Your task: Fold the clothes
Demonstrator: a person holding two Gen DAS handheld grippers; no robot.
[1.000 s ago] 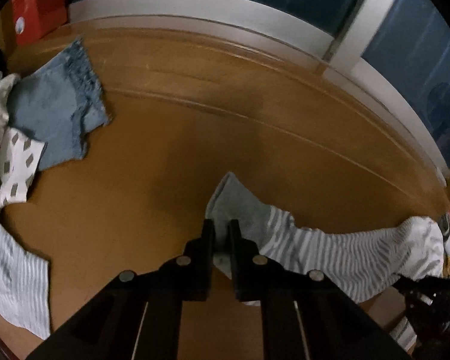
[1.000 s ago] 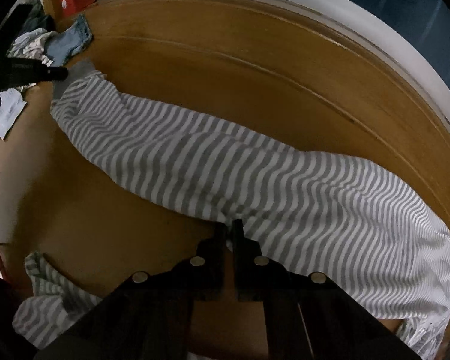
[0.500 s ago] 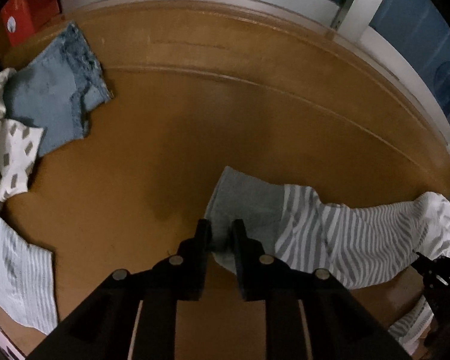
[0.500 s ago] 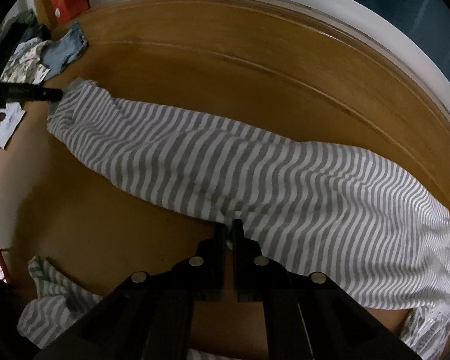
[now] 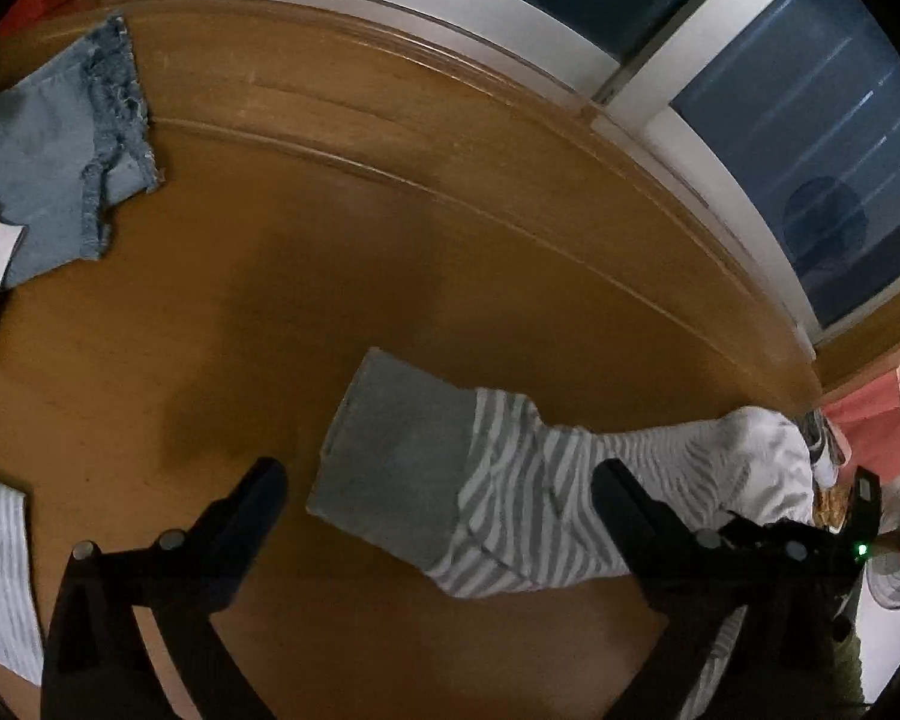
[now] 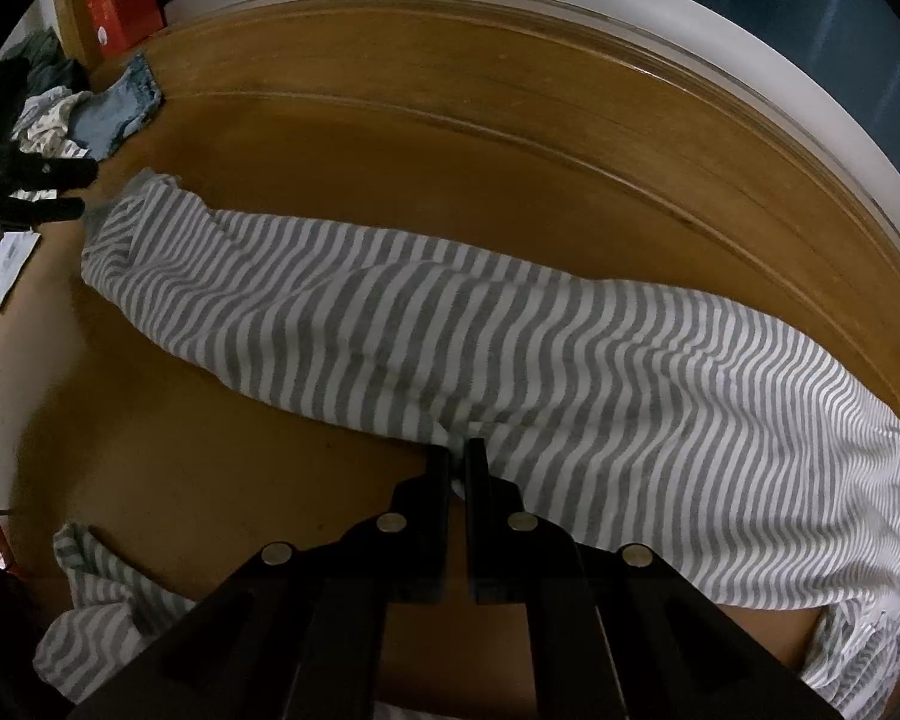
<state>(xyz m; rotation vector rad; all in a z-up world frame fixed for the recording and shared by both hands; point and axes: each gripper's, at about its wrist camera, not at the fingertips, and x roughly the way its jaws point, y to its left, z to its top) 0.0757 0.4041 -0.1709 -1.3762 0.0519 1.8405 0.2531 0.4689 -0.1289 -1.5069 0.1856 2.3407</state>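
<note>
The left gripper [image 5: 438,483] jaws are opening, the grey cuff [image 5: 390,450] lying loose between them. The right gripper [image 6: 457,455] jaws stay clenched on the striped garment [image 6: 510,348], lower centre, on the desk [image 6: 390,138].

The left gripper [image 5: 438,498] is matte black, with two long flat fingers [image 5: 252,504] tapering to blunt tips and round silver screw heads [image 5: 171,539] set along angular black arms. The right gripper [image 6: 457,462] is of the same build, with four silver screws [image 6: 390,521] across its black frame; a small green light [image 5: 861,550] glows on its body in the left wrist view.
</note>
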